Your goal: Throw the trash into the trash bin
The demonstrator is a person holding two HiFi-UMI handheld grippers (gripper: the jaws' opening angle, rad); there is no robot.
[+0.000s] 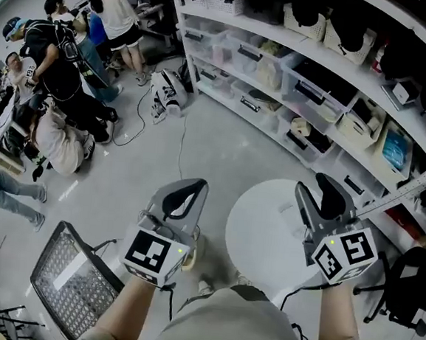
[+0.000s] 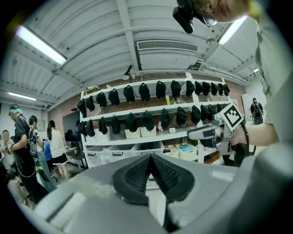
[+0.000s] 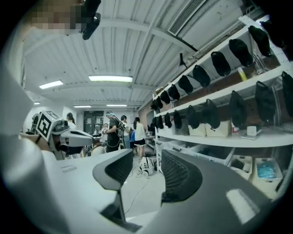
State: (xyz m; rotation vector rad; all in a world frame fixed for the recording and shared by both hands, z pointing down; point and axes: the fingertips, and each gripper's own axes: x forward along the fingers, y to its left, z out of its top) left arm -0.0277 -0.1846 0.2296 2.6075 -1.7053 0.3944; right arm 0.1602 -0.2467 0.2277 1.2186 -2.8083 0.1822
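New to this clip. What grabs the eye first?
Two grippers fill the bottom of the head view: the left hand-held gripper with jaws together, and the right hand-held gripper with jaws apart and empty, by a round white table. A wire mesh bin sits on the floor at lower left. White shelves run across the top right, and people cluster at upper left.

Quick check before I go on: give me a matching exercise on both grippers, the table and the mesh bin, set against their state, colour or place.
Things:
1. left gripper
2. right gripper
3. table
4. mesh bin

States, colours, places:
A. lower left of the head view
B. jaws apart, nothing between them
C. white
D. jaws together, nothing between them

Pairs: 1-D, 2-B, 3-C, 4-A
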